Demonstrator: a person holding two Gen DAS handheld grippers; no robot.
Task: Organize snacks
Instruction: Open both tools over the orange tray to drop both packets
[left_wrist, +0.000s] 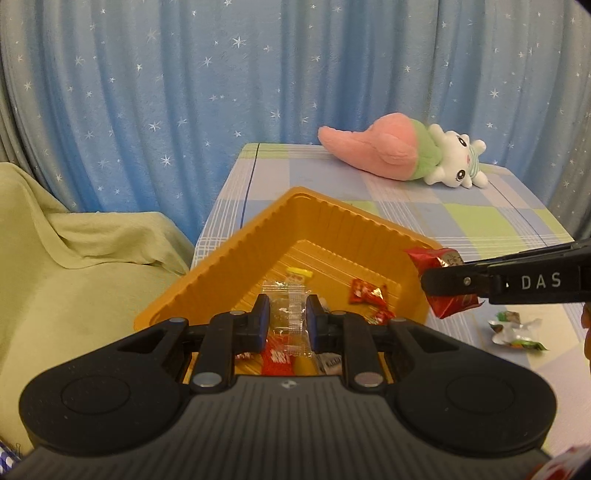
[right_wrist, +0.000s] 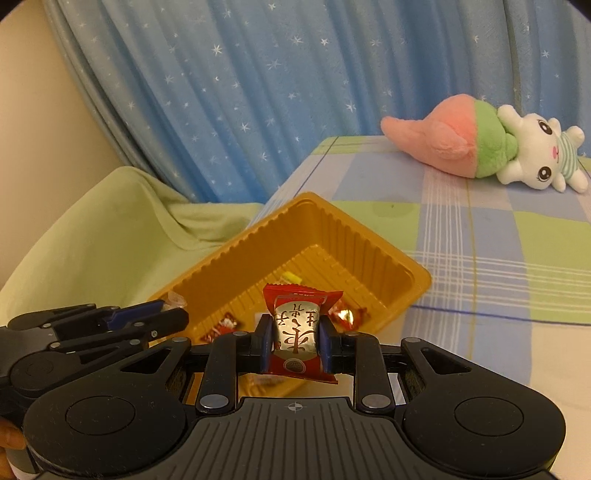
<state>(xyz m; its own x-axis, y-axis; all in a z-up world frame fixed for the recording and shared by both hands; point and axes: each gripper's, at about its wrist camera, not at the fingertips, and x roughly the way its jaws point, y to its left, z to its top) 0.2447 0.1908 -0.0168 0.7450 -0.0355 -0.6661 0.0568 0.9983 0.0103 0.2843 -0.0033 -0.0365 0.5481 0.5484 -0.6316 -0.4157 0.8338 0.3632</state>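
While clamped in right claw (right_wrist: 292, 345), red-silver snack packet (right_wrist: 295, 332)

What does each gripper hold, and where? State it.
Right gripper pinches the red snack packet across its middle. Left gripper clamps the clear wrapper mid-length.

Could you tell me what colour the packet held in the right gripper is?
Red, with a silver panel; the packet shows best in the right wrist view.
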